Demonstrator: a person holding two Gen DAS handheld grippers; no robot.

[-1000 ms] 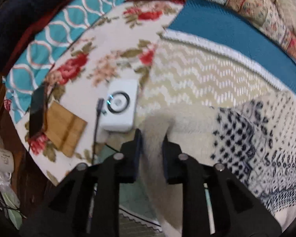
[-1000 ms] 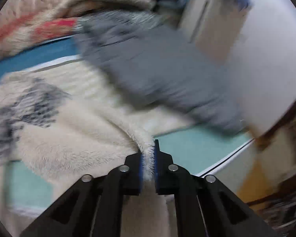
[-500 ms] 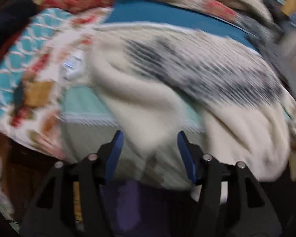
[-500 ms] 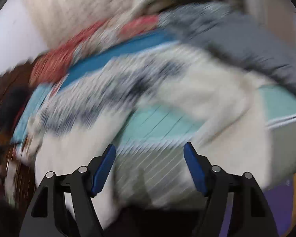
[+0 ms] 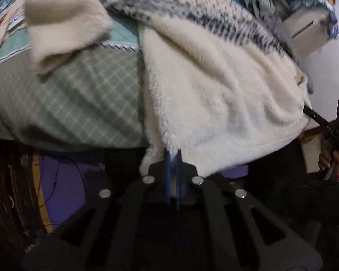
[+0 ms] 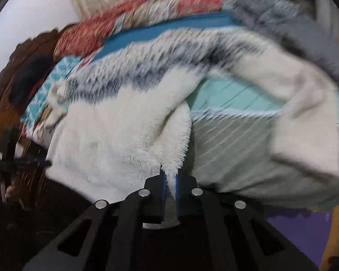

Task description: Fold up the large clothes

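Note:
A cream fleece sweater (image 5: pixel 214 85) with a dark blue patterned band lies on the bed and hangs over its front edge. My left gripper (image 5: pixel 173 155) is shut on the sweater's bottom hem at one corner. My right gripper (image 6: pixel 170 176) is shut on the hem (image 6: pixel 174 149) at the other corner. One cream sleeve (image 5: pixel 63 27) lies folded up on the left in the left wrist view, the other sleeve (image 6: pixel 305 113) on the right in the right wrist view. Each gripper shows at the edge of the other's view (image 5: pixel 332 128) (image 6: pixel 11 158).
The bed has a pale green quilted mattress side (image 5: pixel 79 103) and a mint sheet (image 6: pixel 232 94). Blue, red floral and grey bedding (image 6: pixel 305 27) is piled at the back. A white box (image 5: pixel 309 29) stands at the right. Purple floor (image 5: pixel 63 187) lies below.
Both grippers let go of the sleeves, opened, pulled back to the bed's front edge, and have now shut on the sweater's bottom hem. The sleeves now lie on the bed.

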